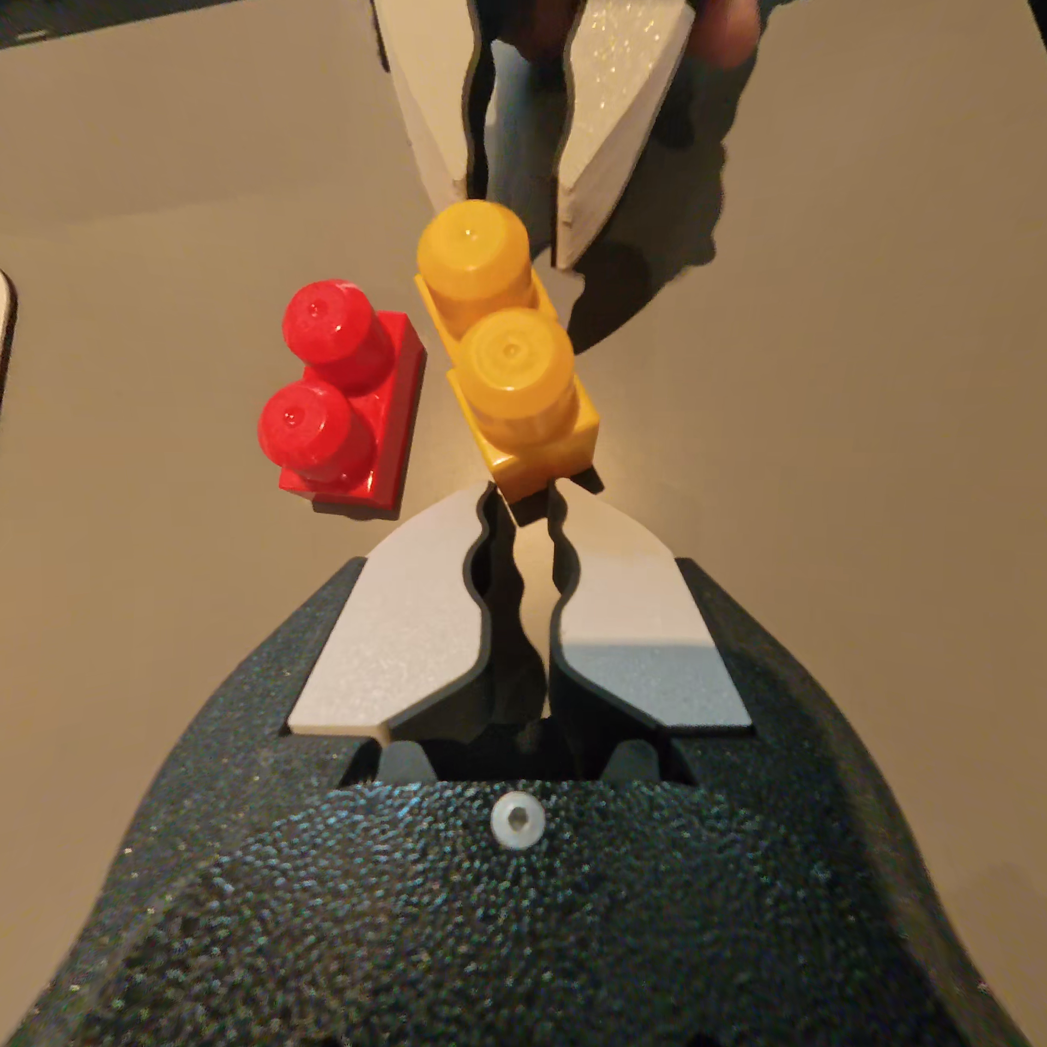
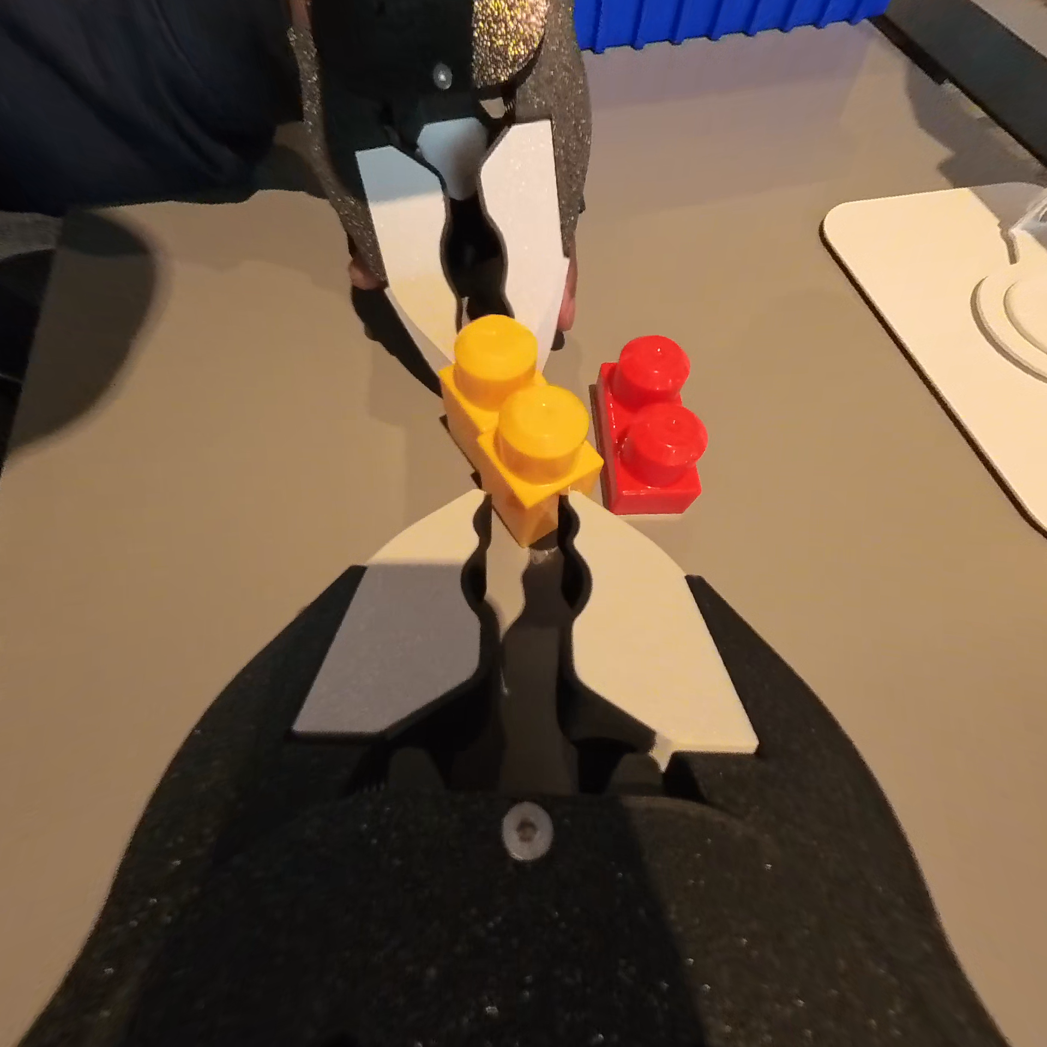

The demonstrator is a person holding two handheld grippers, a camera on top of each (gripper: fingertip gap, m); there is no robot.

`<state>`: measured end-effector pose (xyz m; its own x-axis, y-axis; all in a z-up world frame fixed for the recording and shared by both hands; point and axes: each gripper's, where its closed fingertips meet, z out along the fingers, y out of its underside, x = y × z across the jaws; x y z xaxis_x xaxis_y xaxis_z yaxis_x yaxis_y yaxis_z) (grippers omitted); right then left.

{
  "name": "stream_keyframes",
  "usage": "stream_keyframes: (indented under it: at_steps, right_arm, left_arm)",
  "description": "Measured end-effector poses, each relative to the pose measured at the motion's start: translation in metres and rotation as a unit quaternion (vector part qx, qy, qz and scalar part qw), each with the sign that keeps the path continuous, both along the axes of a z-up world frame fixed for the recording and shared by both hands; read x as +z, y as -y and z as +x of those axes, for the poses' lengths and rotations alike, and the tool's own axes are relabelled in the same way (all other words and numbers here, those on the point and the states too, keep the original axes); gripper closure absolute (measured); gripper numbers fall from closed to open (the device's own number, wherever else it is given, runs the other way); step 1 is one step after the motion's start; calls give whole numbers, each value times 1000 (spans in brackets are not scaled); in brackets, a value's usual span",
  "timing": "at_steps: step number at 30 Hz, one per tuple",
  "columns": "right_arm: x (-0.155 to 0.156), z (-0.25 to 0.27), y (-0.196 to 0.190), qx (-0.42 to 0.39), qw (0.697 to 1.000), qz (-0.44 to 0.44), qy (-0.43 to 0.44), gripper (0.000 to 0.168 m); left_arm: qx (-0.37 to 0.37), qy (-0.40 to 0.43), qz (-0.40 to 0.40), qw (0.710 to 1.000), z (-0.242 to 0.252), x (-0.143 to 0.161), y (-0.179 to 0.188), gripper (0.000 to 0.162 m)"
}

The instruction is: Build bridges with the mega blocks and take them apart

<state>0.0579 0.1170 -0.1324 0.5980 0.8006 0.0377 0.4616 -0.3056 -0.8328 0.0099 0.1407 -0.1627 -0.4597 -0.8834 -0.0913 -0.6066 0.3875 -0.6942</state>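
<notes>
A yellow two-stud block [image 1: 510, 362] hangs between my two grippers, just above the tan table [image 1: 170, 198]. A step shows between its two halves, so I cannot tell whether it is one piece or two. My left gripper [image 1: 530, 493] is shut on its near end. My right gripper [image 1: 513, 195] comes from the far side, fingers around the other end. In the right wrist view my right gripper [image 2: 527, 510] is shut on the yellow block [image 2: 521, 430], with the left gripper [image 2: 493, 323] opposite. A red two-stud block [image 1: 345, 408] [image 2: 651, 436] sits upright on the table beside it.
A white mat [image 2: 935, 317] with a round recess lies at the table's right edge. A blue ribbed bin [image 2: 719, 22] stands at the far edge. A person's dark sleeve [image 2: 113, 85] is at the upper left. The grippers' ends are close to 7 cm from one another.
</notes>
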Motion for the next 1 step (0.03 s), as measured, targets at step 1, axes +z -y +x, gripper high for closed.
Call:
stream_keyframes:
  at_steps: [1]
  right_arm:
    - [1, -1, 1, 2, 1000, -2, -5, 146]
  left_arm:
    - [1, 1, 2, 1000, 0, 0, -1, 146]
